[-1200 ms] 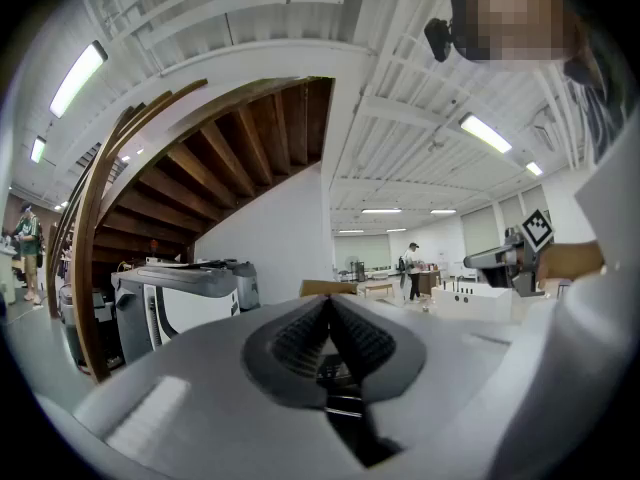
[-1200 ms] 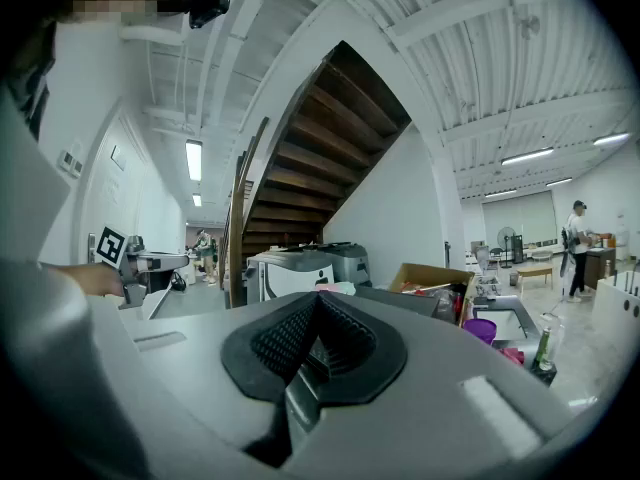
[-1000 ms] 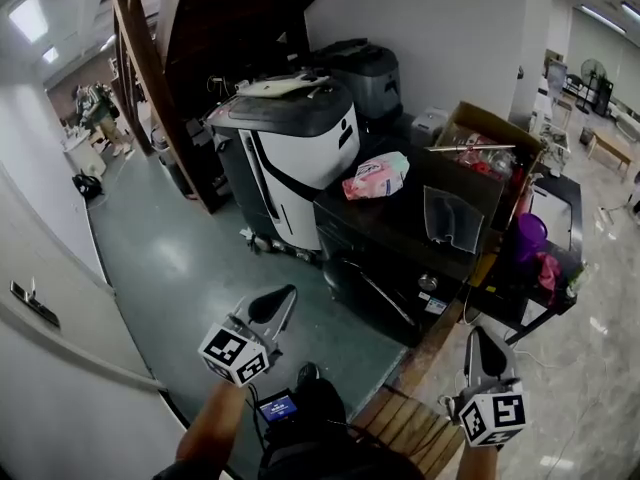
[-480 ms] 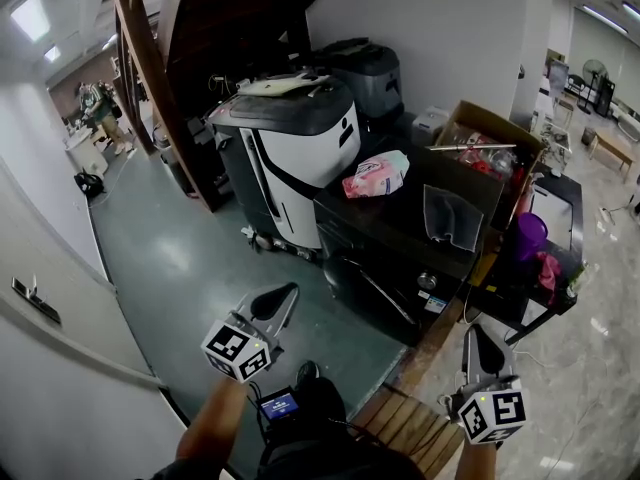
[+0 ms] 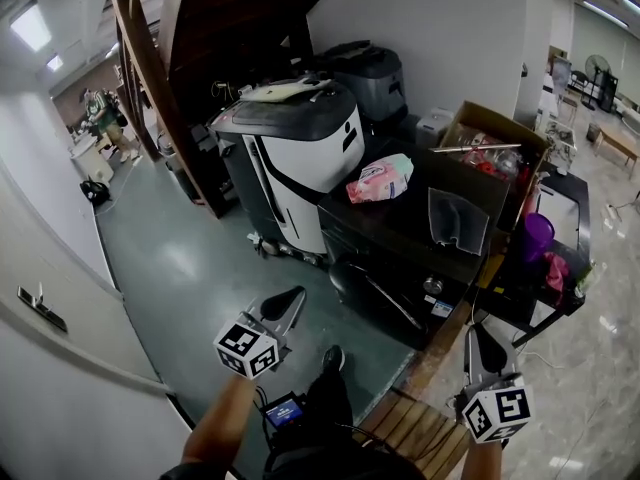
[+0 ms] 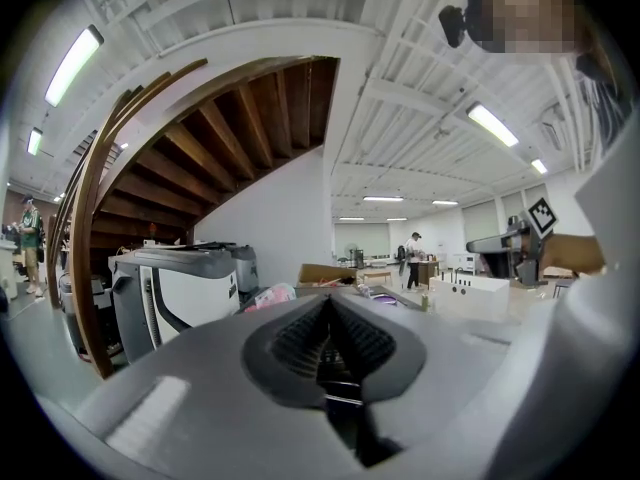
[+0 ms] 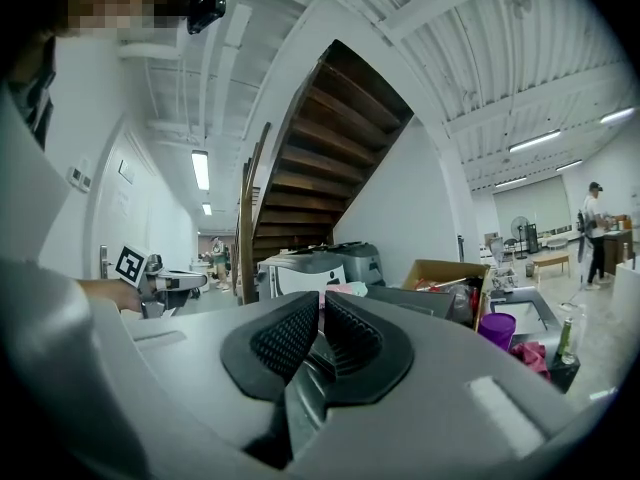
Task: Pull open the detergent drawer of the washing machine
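Observation:
A black washing machine (image 5: 385, 268) stands in the middle of the head view, with a pink pack (image 5: 380, 178) lying on its top. I cannot make out its detergent drawer from here. My left gripper (image 5: 290, 298) hangs over the green floor, short of the machine's front left, and its pads are pressed together with nothing between them. In the left gripper view the left gripper (image 6: 328, 303) points level toward the machines. My right gripper (image 5: 483, 338) is held near the machine's right corner, shut and empty. The right gripper view shows the right gripper (image 7: 321, 298) with its pads together.
A white and black machine (image 5: 300, 153) stands left of the washing machine, under a wooden staircase (image 5: 190, 58). A cardboard box (image 5: 495, 148) and a purple cup (image 5: 533, 236) sit to the right. A wooden pallet (image 5: 415, 428) lies at my feet. A white wall (image 5: 50, 308) runs along the left.
My left gripper has drifted a little lower and to the right. The person's shoe has stepped forward on the floor. The right gripper has kept its place.

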Demonstrator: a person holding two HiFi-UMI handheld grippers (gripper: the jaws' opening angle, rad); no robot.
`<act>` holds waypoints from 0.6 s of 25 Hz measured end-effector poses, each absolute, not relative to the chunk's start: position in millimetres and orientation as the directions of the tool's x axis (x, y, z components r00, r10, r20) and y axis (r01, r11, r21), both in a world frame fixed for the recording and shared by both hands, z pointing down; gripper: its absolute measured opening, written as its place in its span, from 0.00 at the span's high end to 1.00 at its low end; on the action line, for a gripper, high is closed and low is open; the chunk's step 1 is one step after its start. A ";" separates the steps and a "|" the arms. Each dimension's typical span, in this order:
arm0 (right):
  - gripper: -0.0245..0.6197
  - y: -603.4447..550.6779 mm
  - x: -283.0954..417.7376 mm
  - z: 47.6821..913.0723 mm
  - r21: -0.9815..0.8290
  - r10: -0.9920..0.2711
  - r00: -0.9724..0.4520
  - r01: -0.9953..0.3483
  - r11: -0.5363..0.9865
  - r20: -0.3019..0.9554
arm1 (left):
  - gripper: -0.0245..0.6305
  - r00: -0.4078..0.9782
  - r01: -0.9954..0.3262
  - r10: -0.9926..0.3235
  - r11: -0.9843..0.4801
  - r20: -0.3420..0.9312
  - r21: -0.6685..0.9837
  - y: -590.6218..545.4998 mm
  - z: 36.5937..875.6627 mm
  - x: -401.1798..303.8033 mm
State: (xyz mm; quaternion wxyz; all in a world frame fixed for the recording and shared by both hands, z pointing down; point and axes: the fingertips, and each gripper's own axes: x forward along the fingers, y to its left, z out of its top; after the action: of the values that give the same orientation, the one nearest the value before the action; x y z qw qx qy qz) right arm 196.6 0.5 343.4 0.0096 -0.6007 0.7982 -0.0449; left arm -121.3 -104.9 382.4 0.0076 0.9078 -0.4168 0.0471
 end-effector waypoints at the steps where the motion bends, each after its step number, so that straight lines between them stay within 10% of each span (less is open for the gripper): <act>1: 0.96 -4.3 196.2 345.5 -0.084 -0.961 -0.275 -0.959 0.271 0.043 | 0.87 0.650 -0.756 -0.754 -0.654 0.097 -0.019 -111.6 386.9 -121.6; 15: 0.96 -75.1 196.3 377.1 -0.064 -0.972 -0.192 -0.981 0.185 0.134 | 0.87 0.672 -0.741 -0.724 -0.656 0.159 0.144 -261.0 463.7 -123.1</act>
State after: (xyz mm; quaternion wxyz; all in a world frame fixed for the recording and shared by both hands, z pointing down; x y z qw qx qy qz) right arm 196.3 -75.1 377.1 -0.0313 -0.6347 0.7692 -0.0675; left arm -123.1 -261.0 463.7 0.0987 0.9089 -0.4028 0.0438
